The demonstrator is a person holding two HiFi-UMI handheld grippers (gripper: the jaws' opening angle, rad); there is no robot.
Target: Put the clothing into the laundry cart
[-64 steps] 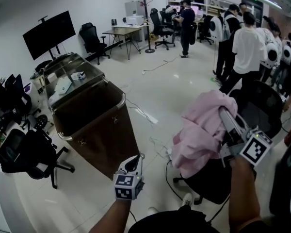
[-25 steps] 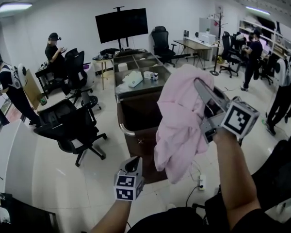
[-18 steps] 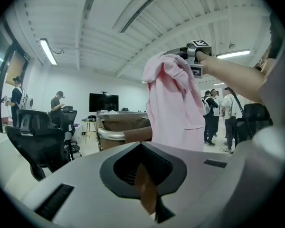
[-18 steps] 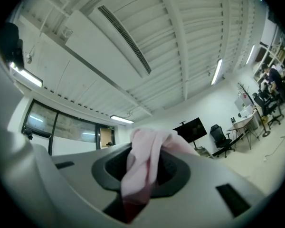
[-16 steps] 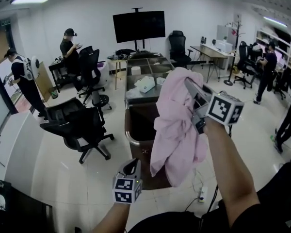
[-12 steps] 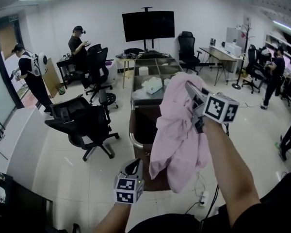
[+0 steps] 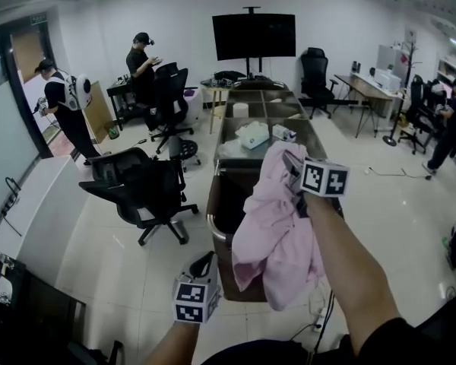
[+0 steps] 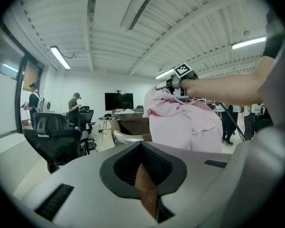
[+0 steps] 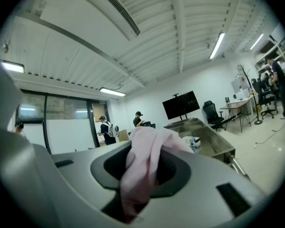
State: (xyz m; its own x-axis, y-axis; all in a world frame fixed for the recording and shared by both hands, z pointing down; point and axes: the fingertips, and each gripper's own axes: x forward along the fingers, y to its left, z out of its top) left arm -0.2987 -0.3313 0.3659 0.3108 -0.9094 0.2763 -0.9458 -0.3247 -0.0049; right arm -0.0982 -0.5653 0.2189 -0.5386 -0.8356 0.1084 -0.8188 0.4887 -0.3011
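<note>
At six o'clock in the head view, closest to me, the left tongs (image 7: 205, 258) sit low with their jaws together and nothing between them. Up at their two o'clock, the right tongs (image 7: 290, 166) grip a pink garment (image 7: 277, 234). Their jaws are narrow on the cloth and have just eased a little wider, and the right gripper view shows fabric bunched between them. The garment hangs from the tips in loose folds, draped in front of the near right corner of the laundry cart (image 7: 213, 223). I cannot tell whether it touches the rim.

The cart is brown-sided with a metal rim and a dark opening, and it stands on a glossy pale tiled floor (image 7: 99, 265). Just behind it at twelve o'clock is a steel table (image 7: 304, 131) with compartments, and a white box (image 7: 252, 135) lies on it. A black office chair (image 7: 148, 188) stands at the cart's nine o'clock.

Farther off, a black screen (image 7: 254, 36) on a stand faces me at twelve o'clock against the white wall. Two people (image 7: 144, 67) stand at ten to eleven o'clock, and desks (image 7: 368, 90) stand at two.
</note>
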